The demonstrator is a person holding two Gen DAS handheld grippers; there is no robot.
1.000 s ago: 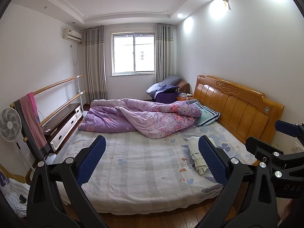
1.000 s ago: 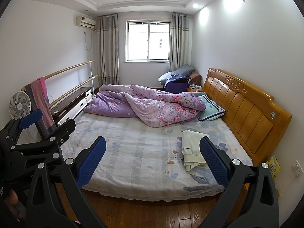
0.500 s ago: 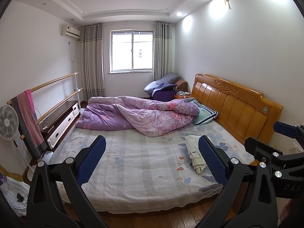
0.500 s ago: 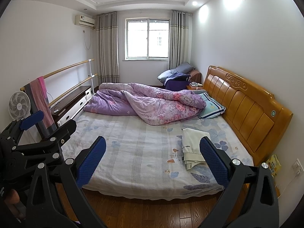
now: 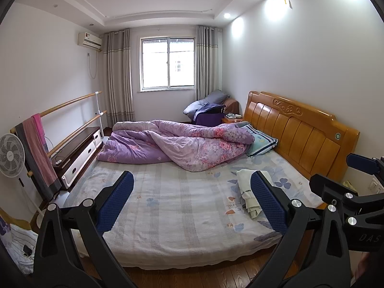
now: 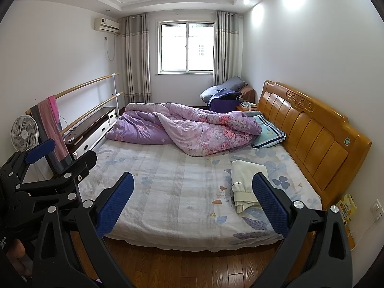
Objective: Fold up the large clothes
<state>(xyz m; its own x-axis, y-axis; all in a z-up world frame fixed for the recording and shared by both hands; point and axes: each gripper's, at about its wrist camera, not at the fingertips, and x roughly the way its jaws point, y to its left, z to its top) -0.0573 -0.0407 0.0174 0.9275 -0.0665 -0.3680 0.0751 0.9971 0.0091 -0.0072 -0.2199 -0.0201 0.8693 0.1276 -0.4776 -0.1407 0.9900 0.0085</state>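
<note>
A folded cream garment (image 5: 247,188) (image 6: 244,182) lies on the right side of the bed (image 5: 172,206) (image 6: 172,187), near the wooden headboard. My left gripper (image 5: 190,202) is open and empty, held well back from the bed's near edge. My right gripper (image 6: 192,202) is open and empty too, also back over the floor. Each gripper shows at the side of the other's view: the right one (image 5: 345,196) and the left one (image 6: 48,172). Neither touches the garment.
A crumpled purple quilt (image 5: 177,144) and a striped pillow (image 5: 261,142) lie at the far side of the bed. A fan (image 5: 10,154), a towel rail (image 5: 38,148) and a low cabinet (image 5: 76,151) stand left. Wooden floor (image 6: 182,266) runs along the bed.
Both grippers have drawn back and risen a little; the bed looks smaller and more floor shows. The garment has not moved. Both stay open.
</note>
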